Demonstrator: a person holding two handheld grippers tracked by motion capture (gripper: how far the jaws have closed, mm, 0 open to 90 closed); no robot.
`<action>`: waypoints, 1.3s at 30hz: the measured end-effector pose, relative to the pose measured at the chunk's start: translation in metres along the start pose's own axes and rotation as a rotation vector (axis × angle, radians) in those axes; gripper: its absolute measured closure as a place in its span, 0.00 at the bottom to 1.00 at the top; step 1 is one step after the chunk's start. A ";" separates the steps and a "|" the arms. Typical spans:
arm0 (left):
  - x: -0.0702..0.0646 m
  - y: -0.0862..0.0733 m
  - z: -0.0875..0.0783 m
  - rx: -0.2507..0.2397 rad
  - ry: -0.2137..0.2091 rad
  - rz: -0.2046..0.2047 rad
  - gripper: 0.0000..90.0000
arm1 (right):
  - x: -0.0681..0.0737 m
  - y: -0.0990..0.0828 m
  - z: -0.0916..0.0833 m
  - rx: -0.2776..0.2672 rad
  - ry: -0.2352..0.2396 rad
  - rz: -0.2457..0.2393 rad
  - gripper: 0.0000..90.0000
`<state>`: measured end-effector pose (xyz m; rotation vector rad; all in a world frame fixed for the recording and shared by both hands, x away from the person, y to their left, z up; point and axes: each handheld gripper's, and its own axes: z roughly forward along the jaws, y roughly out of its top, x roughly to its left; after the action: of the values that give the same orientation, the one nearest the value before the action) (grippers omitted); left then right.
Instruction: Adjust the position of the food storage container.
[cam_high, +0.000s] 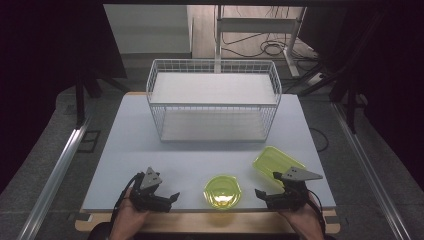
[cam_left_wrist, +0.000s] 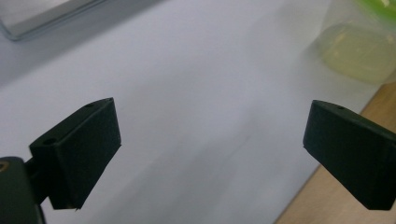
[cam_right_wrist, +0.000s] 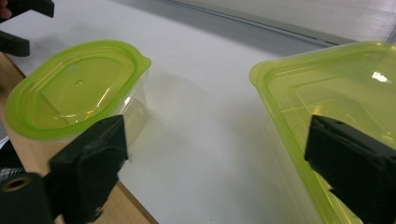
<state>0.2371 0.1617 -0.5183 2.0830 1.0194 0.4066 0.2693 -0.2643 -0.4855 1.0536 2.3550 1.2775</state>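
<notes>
Green-lidded round container (cam_high: 222, 192) sits at the table's (cam_high: 125, 145) near edge, between the wide-open, empty left gripper (cam_high: 172, 197) and right gripper (cam_high: 260, 193).

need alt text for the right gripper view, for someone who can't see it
Two lidded yellow-green plastic containers sit on a white table: a small rounded container at left and a larger rectangular container at right. The right gripper has its black jaws open in the foreground with nothing between them, and part of the left gripper shows in the top left corner.
</notes>
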 end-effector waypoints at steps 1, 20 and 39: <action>-0.001 0.000 0.001 0.004 -0.004 -0.005 0.03 | 0.000 -0.001 0.001 0.010 0.000 0.001 0.11; -0.021 0.010 -0.007 -0.074 -0.138 0.046 0.59 | -0.005 -0.003 0.000 0.012 -0.029 0.021 0.23; -0.099 0.052 0.020 -0.069 -0.335 0.125 1.00 | -0.001 -0.003 0.002 0.018 -0.068 -0.035 0.25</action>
<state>0.2137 0.0553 -0.4878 2.0704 0.6716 0.1428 0.2694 -0.2652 -0.4893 1.0393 2.3283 1.1913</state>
